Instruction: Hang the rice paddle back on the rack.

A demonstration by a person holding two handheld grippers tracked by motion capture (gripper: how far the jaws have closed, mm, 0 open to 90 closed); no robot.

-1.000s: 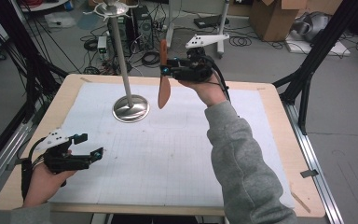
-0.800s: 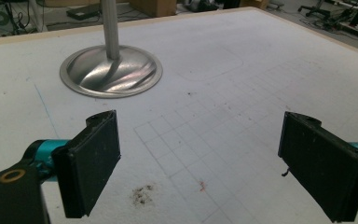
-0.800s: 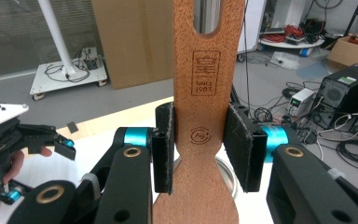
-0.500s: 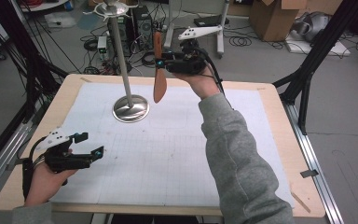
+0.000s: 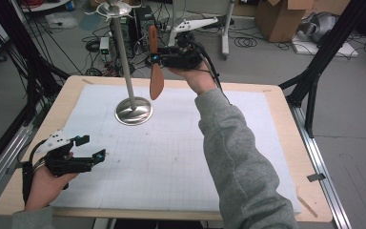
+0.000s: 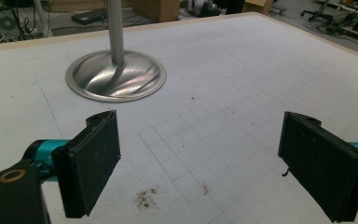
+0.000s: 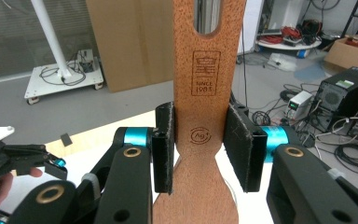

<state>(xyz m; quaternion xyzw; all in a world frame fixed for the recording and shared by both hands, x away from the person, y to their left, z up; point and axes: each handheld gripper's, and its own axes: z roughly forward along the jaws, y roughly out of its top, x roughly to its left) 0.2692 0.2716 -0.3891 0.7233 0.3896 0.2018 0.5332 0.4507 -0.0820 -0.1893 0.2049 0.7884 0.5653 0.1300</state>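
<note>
Right tongs (image 5: 153, 58) clamp the wooden spatula (image 5: 155, 71) beyond the table's far edge (image 5: 171, 82); left tongs (image 5: 91, 148) gape.

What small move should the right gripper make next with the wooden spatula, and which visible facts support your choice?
Probably carry the wooden spatula a little further toward the top of the metal stand. The right gripper clamps its handle, the slot at the handle's end is free above the jaws, and the stand's hooked top is close beside it. The left gripper rests open.

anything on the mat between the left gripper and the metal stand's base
Nothing but bare gridded mat lies between the left gripper and the stand's base, seen in the left gripper view and the high view.
</note>
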